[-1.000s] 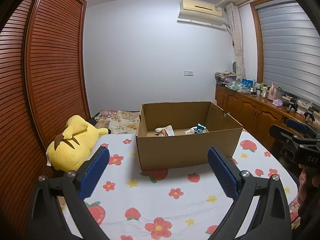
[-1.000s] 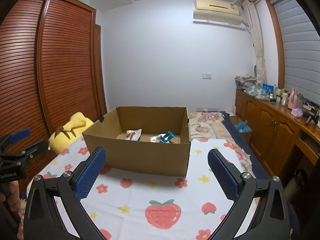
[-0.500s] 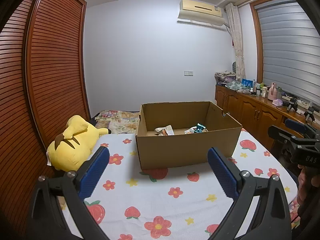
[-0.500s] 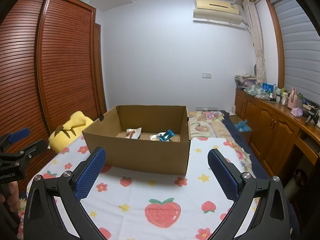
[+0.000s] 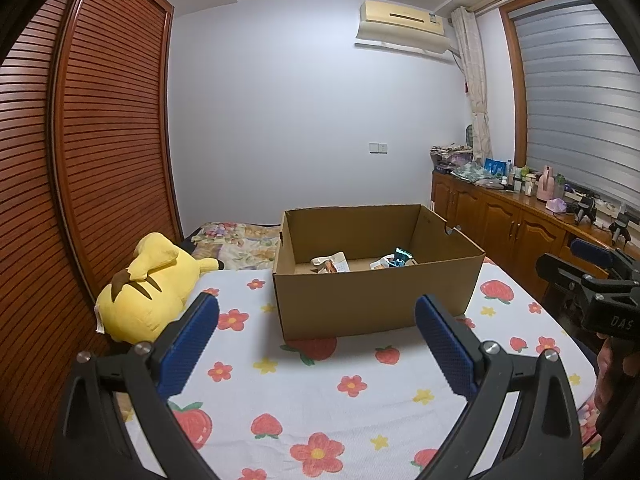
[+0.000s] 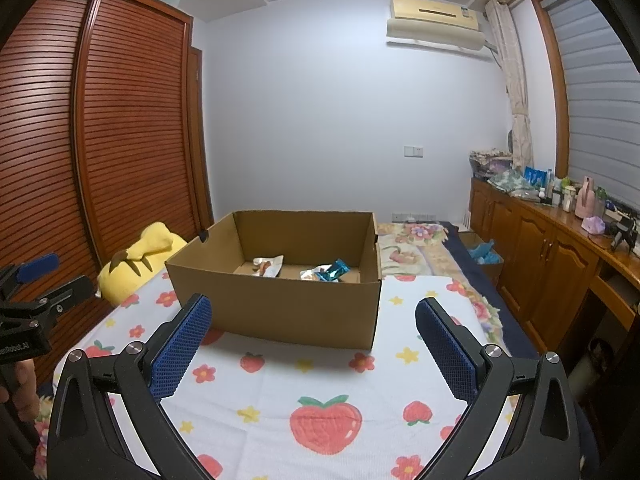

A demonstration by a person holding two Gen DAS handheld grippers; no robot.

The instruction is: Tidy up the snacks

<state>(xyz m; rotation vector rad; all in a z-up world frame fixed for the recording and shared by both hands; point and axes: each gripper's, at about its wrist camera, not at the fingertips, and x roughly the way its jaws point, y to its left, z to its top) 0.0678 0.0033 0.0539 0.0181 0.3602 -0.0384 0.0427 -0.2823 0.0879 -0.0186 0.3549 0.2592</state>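
An open cardboard box (image 5: 376, 300) (image 6: 280, 308) stands on a bed with a strawberry-and-flower sheet. Inside lie a white snack packet (image 5: 332, 265) (image 6: 267, 265) and a teal foil snack (image 5: 401, 257) (image 6: 332, 272) beside a silvery wrapper. My left gripper (image 5: 316, 336) hovers in front of the box, open and empty. My right gripper (image 6: 312, 336) is likewise open and empty, short of the box's near wall. Each gripper also shows at the edge of the other's view, the right gripper (image 5: 588, 276) and the left gripper (image 6: 36, 284), held by a hand.
A yellow plush toy (image 5: 148, 284) (image 6: 140, 256) lies left of the box against the slatted wooden wardrobe (image 5: 80, 160). A wooden cabinet (image 6: 552, 256) with bottles and clutter runs along the right wall. The floral sheet (image 6: 312, 392) spreads between grippers and box.
Both views have barely shifted; the box sits very slightly lower and nearer in frame. Both grippers stay open and empty.
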